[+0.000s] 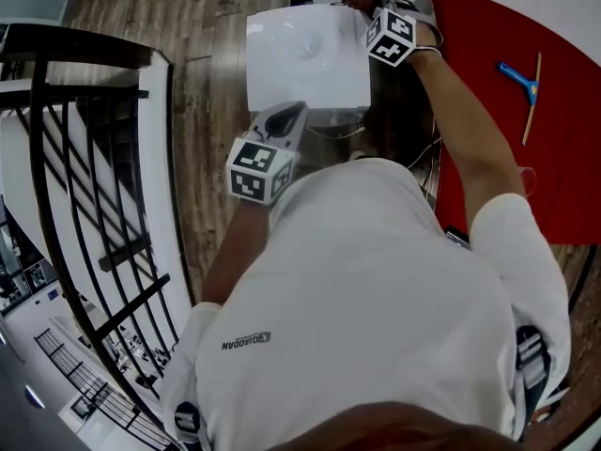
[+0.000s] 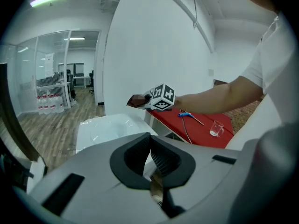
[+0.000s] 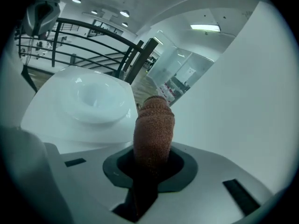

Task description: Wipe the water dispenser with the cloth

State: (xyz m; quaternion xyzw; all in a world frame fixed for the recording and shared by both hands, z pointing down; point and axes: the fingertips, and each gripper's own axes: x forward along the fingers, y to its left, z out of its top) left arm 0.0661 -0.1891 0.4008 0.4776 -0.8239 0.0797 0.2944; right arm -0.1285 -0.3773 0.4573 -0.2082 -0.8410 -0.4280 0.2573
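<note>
Right claw (image 3: 149, 164) clamped on brown cloth (image 3: 154, 125), at water dispenser (image 1: 305, 64) top's far corner. Left claw (image 2: 150, 146) together, empty, beside its near edge.

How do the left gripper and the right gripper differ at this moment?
The right gripper is shut on the brown cloth; the left gripper is shut with nothing between its jaws. In the head view the right gripper is at the water dispenser's far corner, the left gripper at its near edge. Both point toward the dispenser's white top.
</note>
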